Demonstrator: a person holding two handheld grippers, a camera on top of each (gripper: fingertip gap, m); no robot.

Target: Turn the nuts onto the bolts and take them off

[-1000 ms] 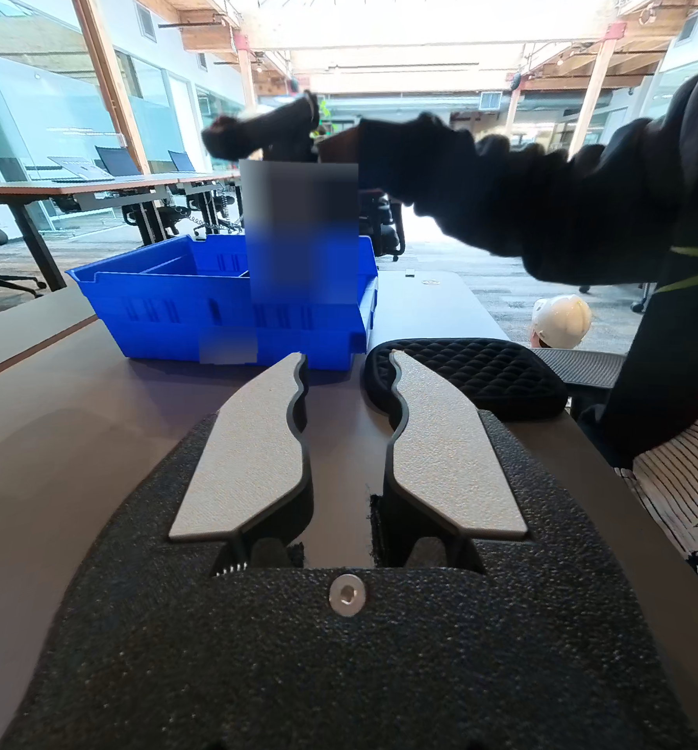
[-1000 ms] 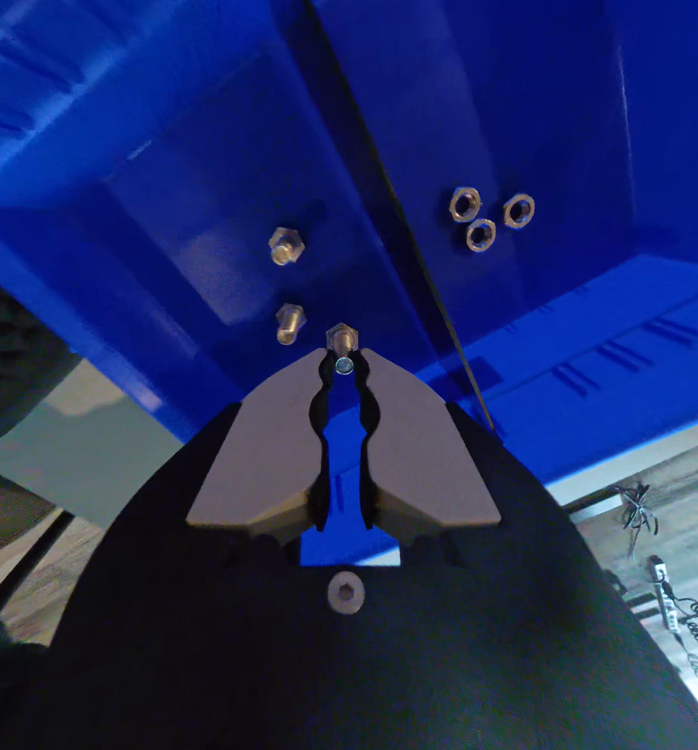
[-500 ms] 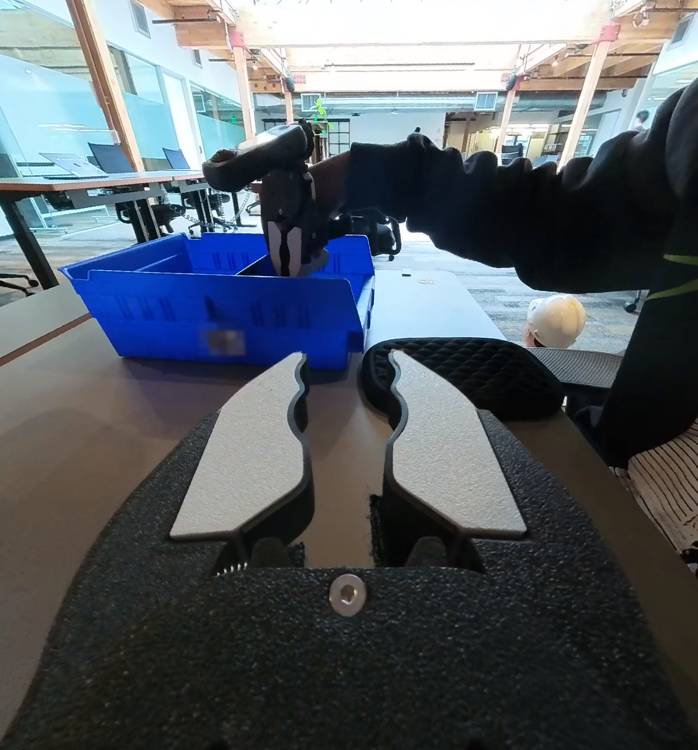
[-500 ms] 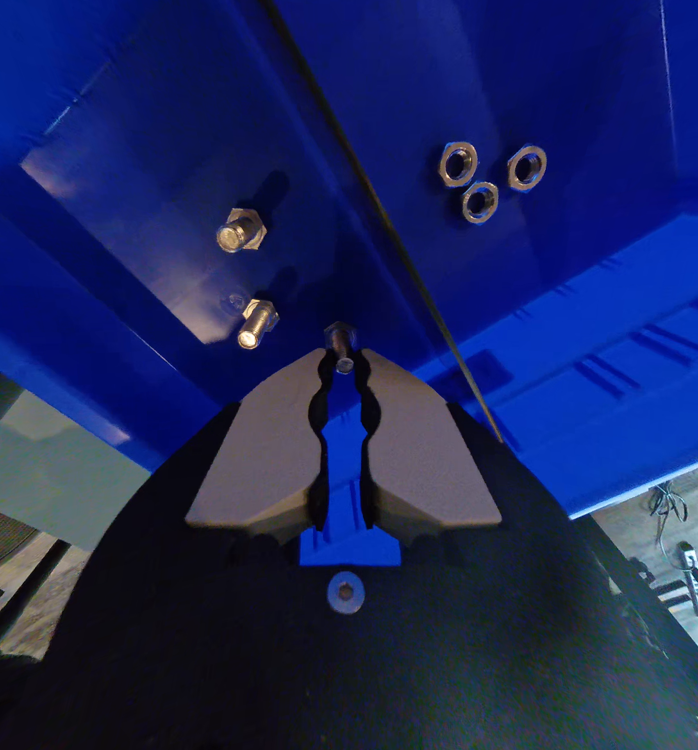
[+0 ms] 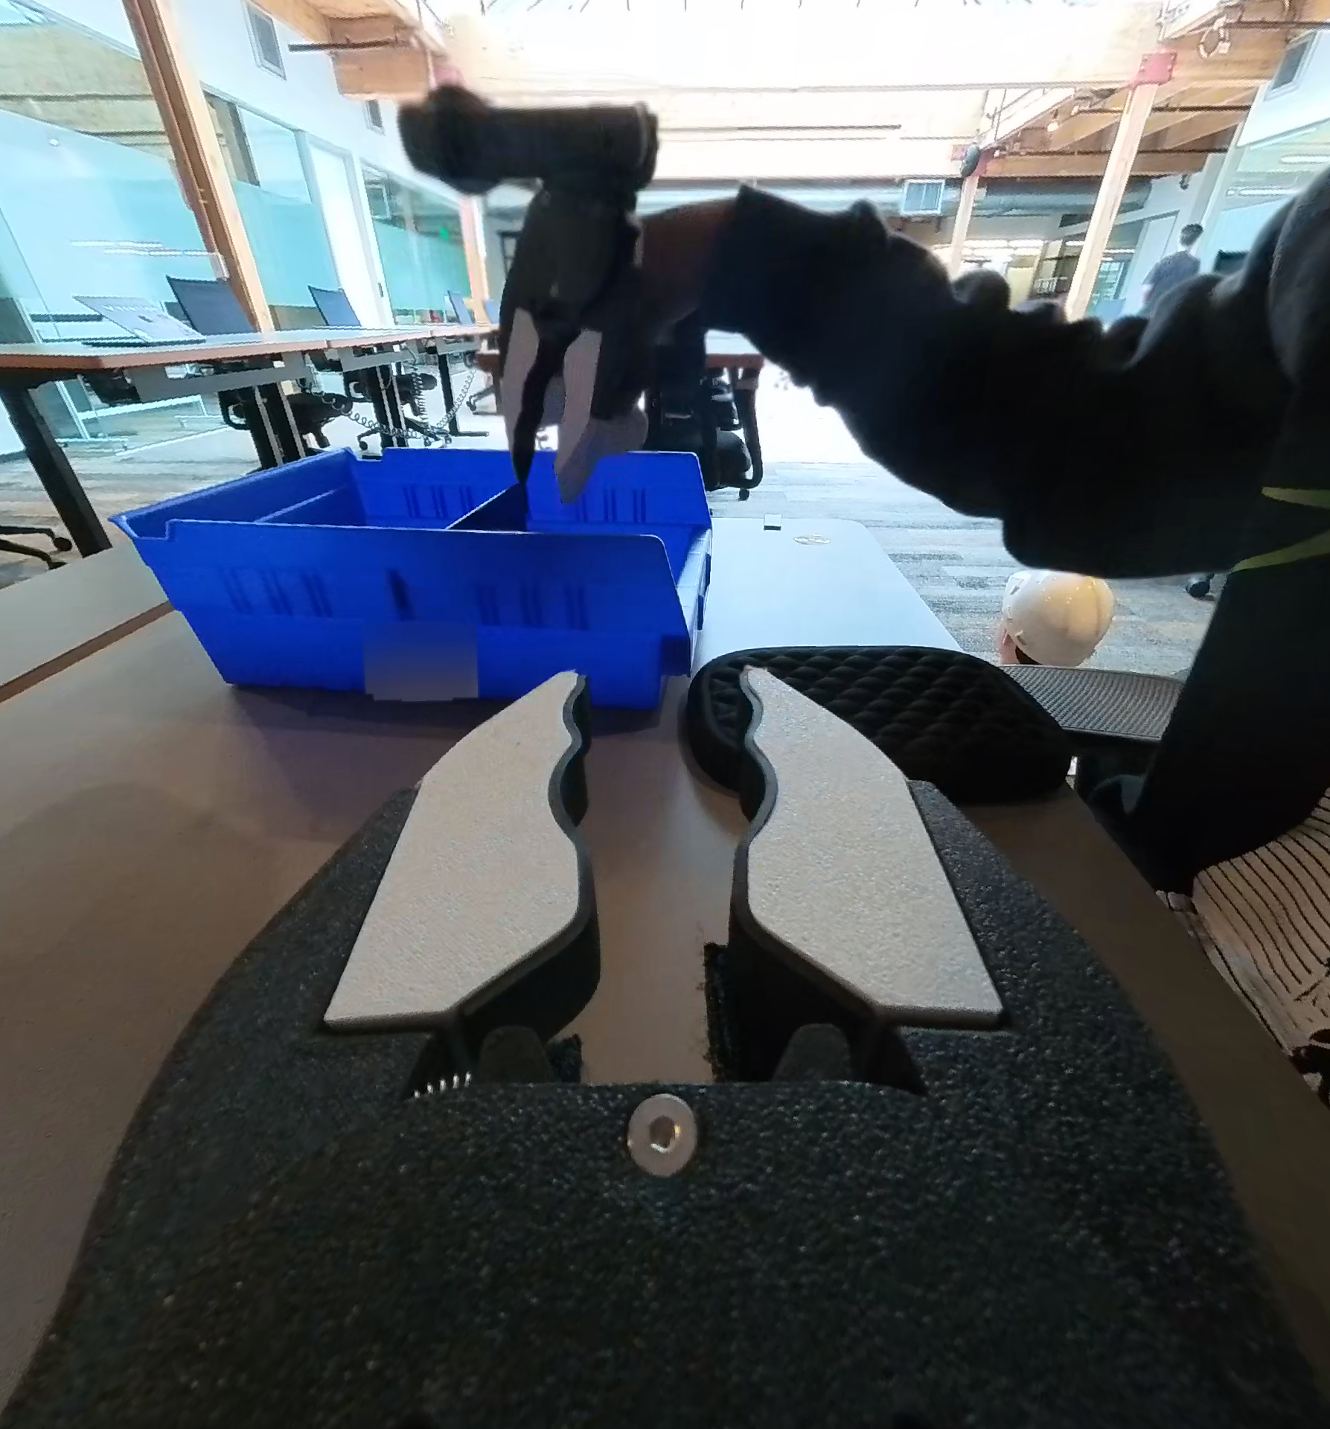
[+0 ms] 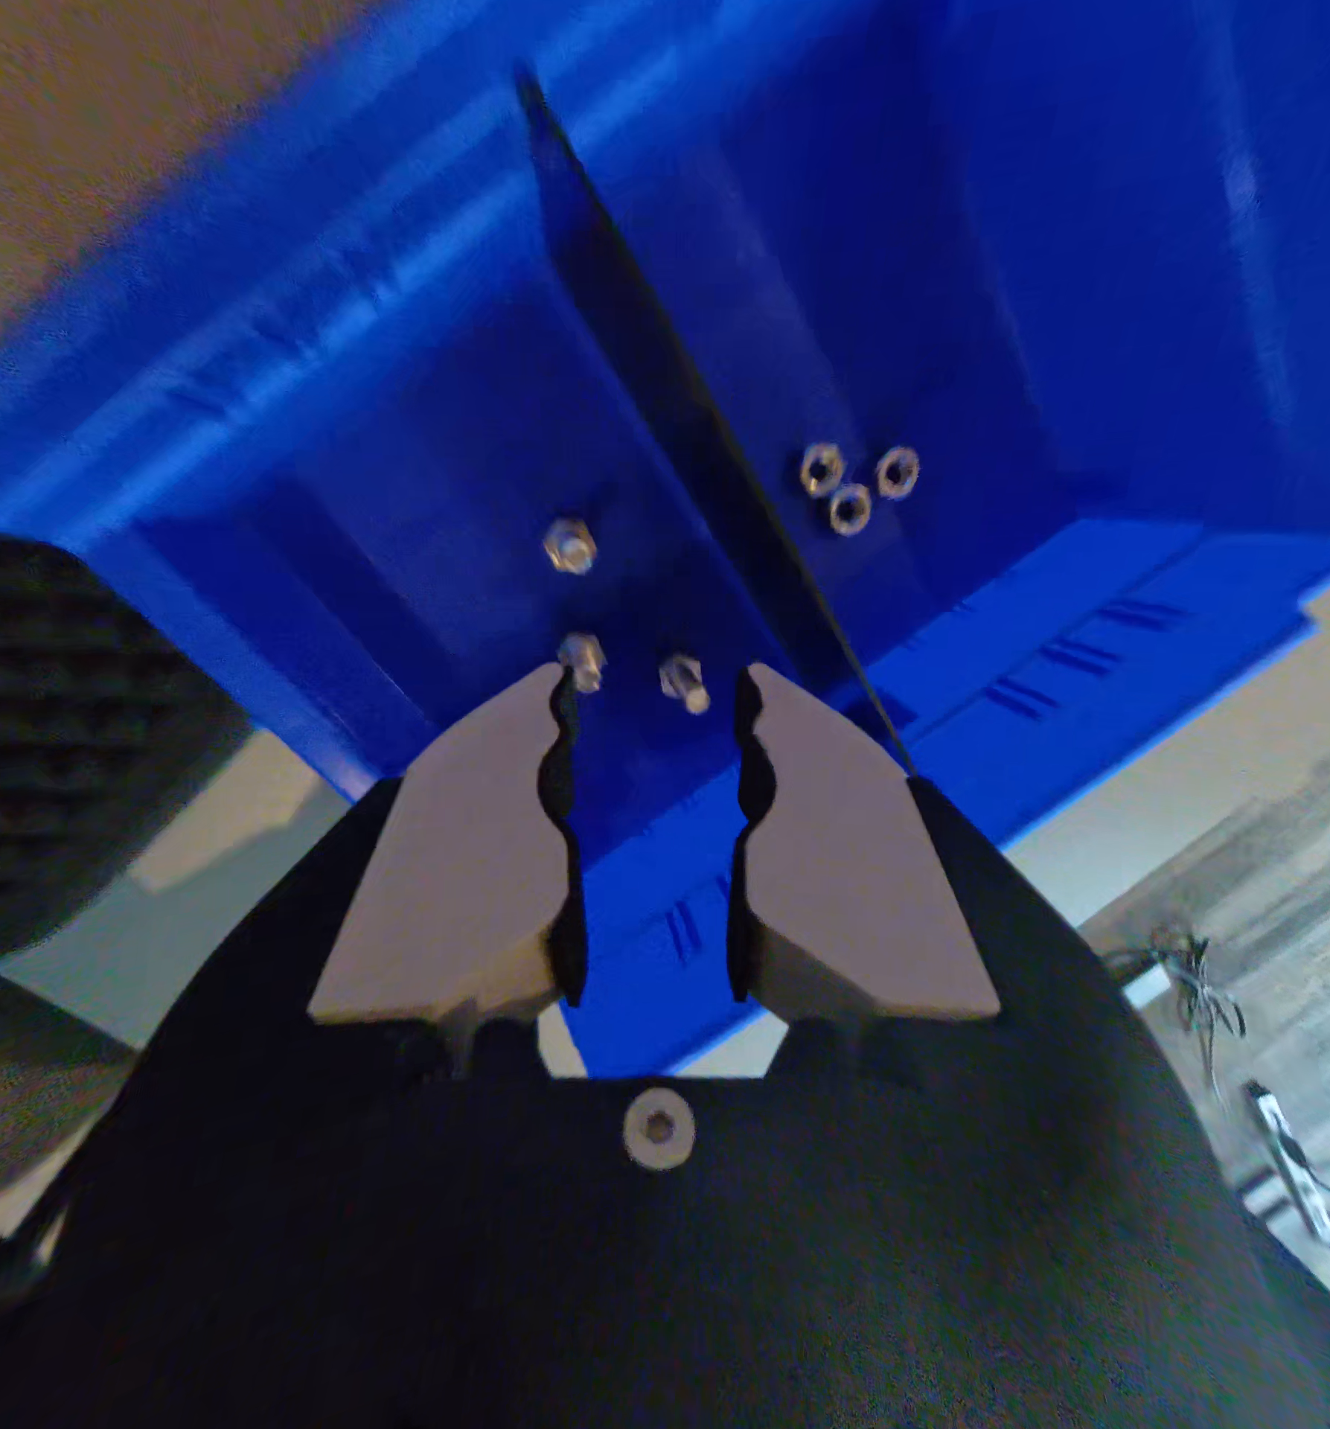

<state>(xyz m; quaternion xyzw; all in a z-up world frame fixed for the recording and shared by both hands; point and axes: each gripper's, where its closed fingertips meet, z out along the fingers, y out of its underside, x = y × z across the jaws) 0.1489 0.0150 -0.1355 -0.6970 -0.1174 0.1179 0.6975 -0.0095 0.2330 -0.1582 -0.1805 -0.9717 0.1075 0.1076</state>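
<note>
In the left wrist view, the left tool point(image 5: 663, 688) is seen at the lower centre of the frame, its two grey fingers point(image 5: 484, 850) spread apart with nothing between them, resting low over the brown bench point(image 5: 105, 812). A blue divided bin point(image 5: 414, 611) is set on the bench in the middle left of the frame, with a blurred patch on its near wall. A black quilted pad point(image 5: 917, 711) lies just right of the bin, behind the right finger. Above the bin, at upper centre, the right tool point(image 5: 549, 483) is held pointing down by an arm in a dark sleeve point(image 5: 1033, 402) that enters from the right; its fingertips are parted above the bin's divider. A white hard hat point(image 5: 1056, 619) is seen past the bench edge at the right.

In the right wrist view, which is somewhat blurred, the right tool point(image 6: 650, 676) is shown at centre with its fingers spread and empty, looking down into the bin point(image 6: 1033, 232). Three bolts are found in the compartment left of the dark divider point(image 6: 685, 371): one bolt point(image 6: 570, 545) higher up, a second point(image 6: 583, 659) just beside the left fingertip, and a third point(image 6: 683, 680) between the fingertips, lying on the bin floor. Three nuts point(image 6: 851, 508) are clustered in the compartment right of the divider, close together. The black pad point(image 6: 51, 734) is visible at the left edge.
</note>
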